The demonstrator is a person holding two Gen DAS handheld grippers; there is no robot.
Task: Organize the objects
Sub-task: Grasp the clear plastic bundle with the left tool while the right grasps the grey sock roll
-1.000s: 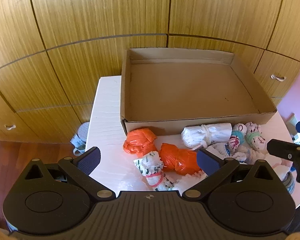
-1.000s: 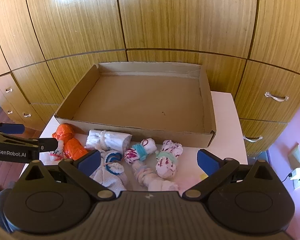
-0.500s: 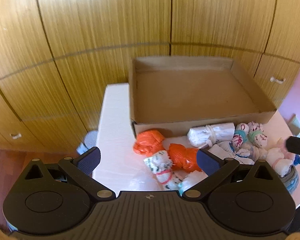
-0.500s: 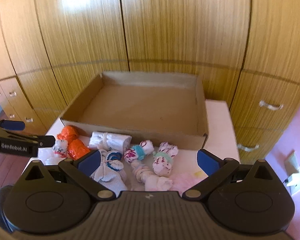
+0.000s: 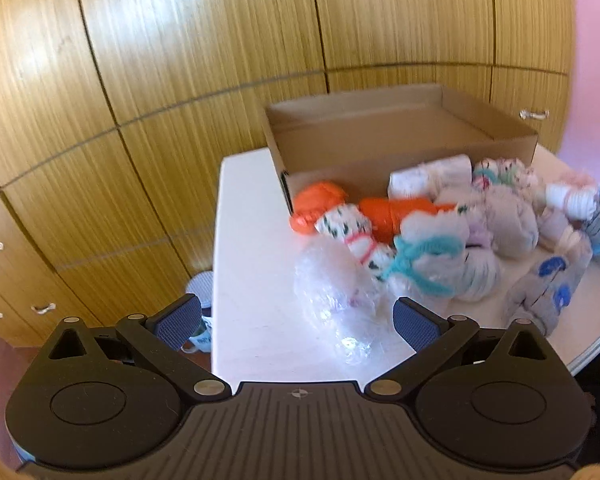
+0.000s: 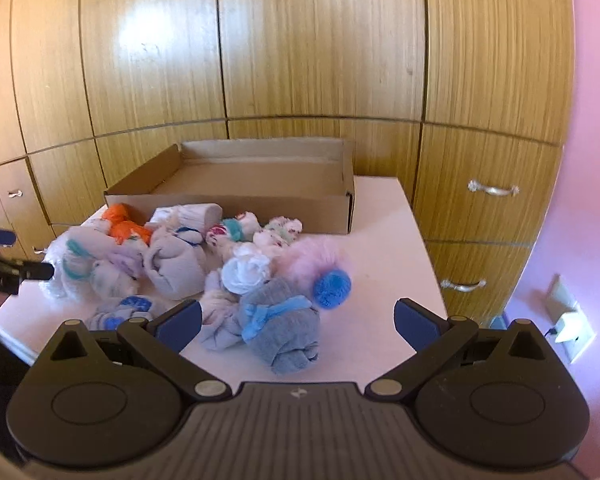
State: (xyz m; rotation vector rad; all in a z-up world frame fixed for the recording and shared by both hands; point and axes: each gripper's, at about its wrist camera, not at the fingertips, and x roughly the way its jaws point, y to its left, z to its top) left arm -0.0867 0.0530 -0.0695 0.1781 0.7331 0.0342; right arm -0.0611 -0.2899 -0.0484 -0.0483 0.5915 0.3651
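Left gripper (image 5: 296, 322): wide open and empty, fingers apart over the near left part of the white table (image 5: 252, 280); a clear plastic-wrapped bundle (image 5: 332, 292) lies just ahead between the blue pads (image 5: 414, 322).
Orange bundles (image 5: 320, 204): 2 knotted orange bags at the pile's left end, just beside the front wall of the cardboard box (image 5: 400, 136).
Sock pile (image 6: 204, 264): rolled and tied socks crowded together on the table in front of the box, many touching; none appear to be in the box, though its floor is only partly seen.
Grey sock bundle (image 6: 280, 326): tied with light blue yarn, nearest to the right gripper, touching a white roll and a pink fluffy piece with a blue pompom (image 6: 332, 286).
Right gripper (image 6: 298, 322): jaws spread, nothing held, hovering above the near edge of the pile.
Step in hand, as I judge it: choosing a first bundle.
Doing it well: take 1 outer bundle, pinch across its tied middle, lift straight up so neighbours are not dragged, then clear the box wall before releasing.
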